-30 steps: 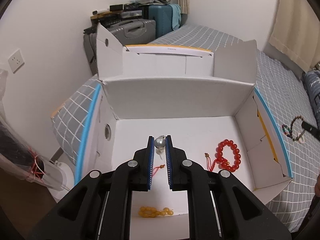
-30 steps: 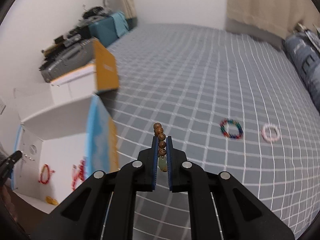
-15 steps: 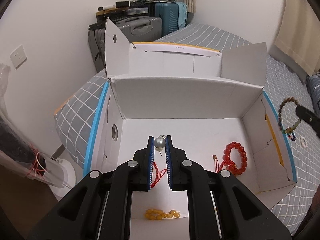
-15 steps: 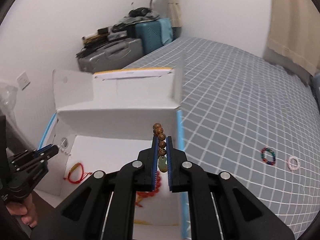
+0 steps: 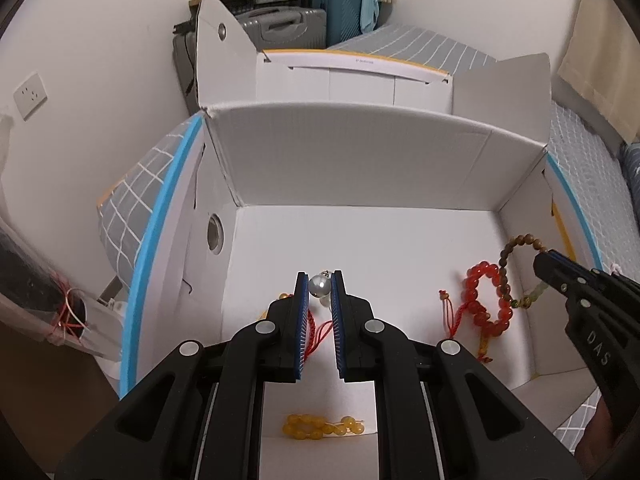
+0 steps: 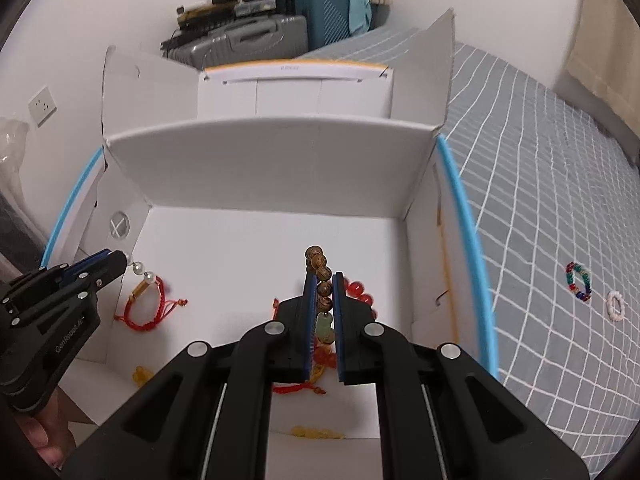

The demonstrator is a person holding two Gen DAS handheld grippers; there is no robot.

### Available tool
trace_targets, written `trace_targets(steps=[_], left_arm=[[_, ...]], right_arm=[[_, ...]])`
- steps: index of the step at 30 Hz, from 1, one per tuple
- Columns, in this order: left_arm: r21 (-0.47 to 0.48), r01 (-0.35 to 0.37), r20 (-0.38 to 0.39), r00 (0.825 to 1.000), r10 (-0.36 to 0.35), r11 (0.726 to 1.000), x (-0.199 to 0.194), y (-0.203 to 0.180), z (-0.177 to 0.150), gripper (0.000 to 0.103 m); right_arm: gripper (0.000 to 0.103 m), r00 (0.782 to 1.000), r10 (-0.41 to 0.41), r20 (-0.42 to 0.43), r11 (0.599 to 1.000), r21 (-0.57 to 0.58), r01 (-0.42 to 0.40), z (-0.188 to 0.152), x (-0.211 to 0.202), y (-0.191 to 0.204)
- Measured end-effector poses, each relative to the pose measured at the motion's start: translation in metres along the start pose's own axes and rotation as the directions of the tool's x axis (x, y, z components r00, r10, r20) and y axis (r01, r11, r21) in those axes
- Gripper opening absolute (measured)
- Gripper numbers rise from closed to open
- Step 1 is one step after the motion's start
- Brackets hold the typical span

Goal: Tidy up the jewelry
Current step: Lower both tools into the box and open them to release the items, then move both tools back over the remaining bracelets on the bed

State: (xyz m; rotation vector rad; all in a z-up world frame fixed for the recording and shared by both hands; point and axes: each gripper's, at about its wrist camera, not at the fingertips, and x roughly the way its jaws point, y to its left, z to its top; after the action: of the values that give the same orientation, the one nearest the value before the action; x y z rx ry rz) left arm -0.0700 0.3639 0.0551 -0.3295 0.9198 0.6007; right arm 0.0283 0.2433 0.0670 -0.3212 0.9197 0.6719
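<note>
Well underway: red beads (image 5: 488, 300) and yellow beads (image 5: 324, 430) boxed, left tongs (image 5: 320, 280) clamped on pearl piece (image 5: 319, 285), right tongs (image 6: 323, 280) clamped on wooden bracelet (image 6: 318, 264) above white box (image 6: 272, 160), two bracelets (image 6: 579, 280) left on bed (image 6: 560, 160).

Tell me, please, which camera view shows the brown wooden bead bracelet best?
The left wrist view: the brown wooden bead bracelet hangs as an open loop from the right gripper inside the white box. The right wrist view shows only a few beads between its fingers.

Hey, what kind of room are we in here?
Most likely a bedroom: a bed with grey checked bedding, suitcases stacked by the wall, and a curtain at the side.
</note>
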Motion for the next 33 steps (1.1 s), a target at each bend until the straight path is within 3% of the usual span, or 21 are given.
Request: trace_targets(steps=[9,12,13,15,18,20,28,33], left_arm=[[0.005,-0.028,-0.029,0.999,0.028,1.0,0.006,0.001,-0.001,0.016],[0.003,-0.036,-0.028,0.999,0.036,0.999,0.0,0.0,-0.001,0.041],[-0.001,-0.036,-0.015,0.999,0.036,0.999,-0.004,0.0,0.0,0.044],[0.0,-0.035,-0.002,0.999,0.035,0.999,-0.009,0.0,0.001,0.049],[-0.01,-0.035,0.026,0.999,0.035,0.999,-0.019,0.001,0.002,0.064],[-0.014,-0.045,0.047,0.998,0.045,0.999,-0.026,0.002,0.003,0.069],[-0.025,-0.016,0.126,0.992,0.019,1.0,-0.049,-0.011,0.016,0.097],[0.029,0.011,0.15,0.989,-0.016,1.0,-0.059,-0.044,0.025,0.097]], right_arm=[[0.011,0.999,0.022,-0.037,1.0,-0.002,-0.023,-0.001,0.006,0.002],[0.041,0.999,0.031,-0.024,1.0,0.001,-0.031,0.0,0.001,0.002],[0.048,0.999,0.032,-0.016,0.999,0.003,-0.032,0.001,-0.001,0.001],[0.051,1.0,0.015,0.006,1.0,-0.01,-0.014,0.002,-0.007,0.001],[0.074,0.999,0.011,0.048,1.0,-0.024,-0.01,0.005,-0.019,0.0],[0.088,0.996,-0.009,0.091,0.999,-0.032,0.012,0.007,-0.028,-0.002],[0.095,0.98,-0.065,0.186,0.998,0.012,0.063,0.02,-0.062,-0.042],[0.095,0.97,-0.089,0.225,0.995,0.054,0.079,0.02,-0.081,-0.079]])
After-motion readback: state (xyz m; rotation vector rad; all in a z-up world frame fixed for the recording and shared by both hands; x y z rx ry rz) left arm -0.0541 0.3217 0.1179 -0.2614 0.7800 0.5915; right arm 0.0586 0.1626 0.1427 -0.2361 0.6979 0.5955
